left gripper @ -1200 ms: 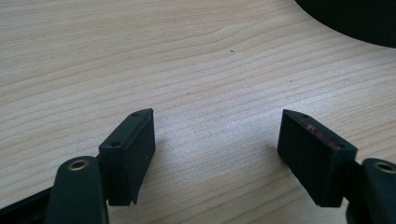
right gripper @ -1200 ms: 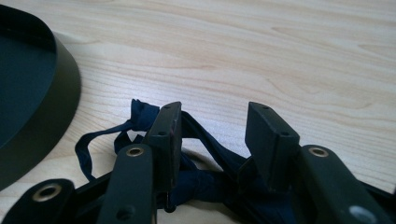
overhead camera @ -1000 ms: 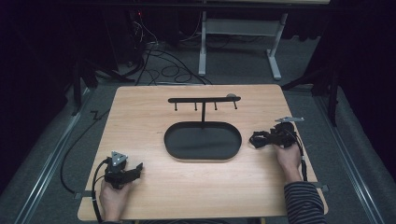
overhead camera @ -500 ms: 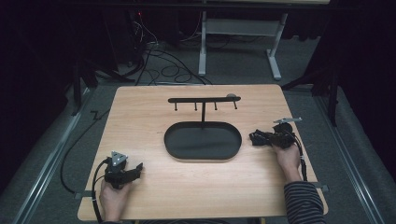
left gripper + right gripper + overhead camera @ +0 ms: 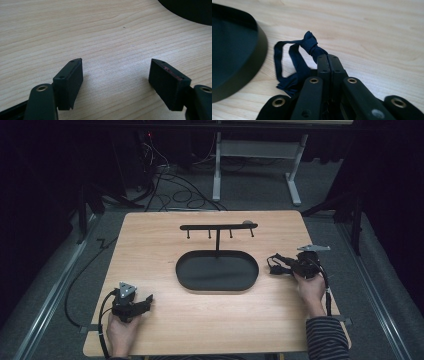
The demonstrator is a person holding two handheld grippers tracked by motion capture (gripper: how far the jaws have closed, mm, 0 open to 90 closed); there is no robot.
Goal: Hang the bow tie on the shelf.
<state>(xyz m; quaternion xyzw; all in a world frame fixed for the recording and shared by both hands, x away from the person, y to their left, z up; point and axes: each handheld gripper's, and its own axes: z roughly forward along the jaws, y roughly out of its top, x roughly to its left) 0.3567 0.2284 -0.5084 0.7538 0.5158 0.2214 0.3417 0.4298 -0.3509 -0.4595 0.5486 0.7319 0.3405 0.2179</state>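
Note:
A dark blue ribbon [image 5: 310, 46], knotted with a loop trailing to the left, lies on the wooden table [image 5: 165, 245]. My right gripper [image 5: 327, 57] is shut on it just behind the knot. In the high view the right gripper [image 5: 286, 266] lies level at the table's right, pointing left, with the ribbon [image 5: 274, 264] at its tip beside the black oval tray [image 5: 215, 272]. My left gripper [image 5: 147, 300] rests at the front left. Its jaws stand open, and between the left gripper's [image 5: 116, 70] pads there is only bare wood.
A black rack [image 5: 218, 226] with several small hooks stands on a post at the tray's far edge. The tray's wall [image 5: 237, 50] is close to the ribbon's left. The tray's edge [image 5: 190, 10] lies ahead of the left gripper. Cables trail off both grippers.
The right gripper's jaws have come together on the ribbon. Both hands have stayed nearly in place.

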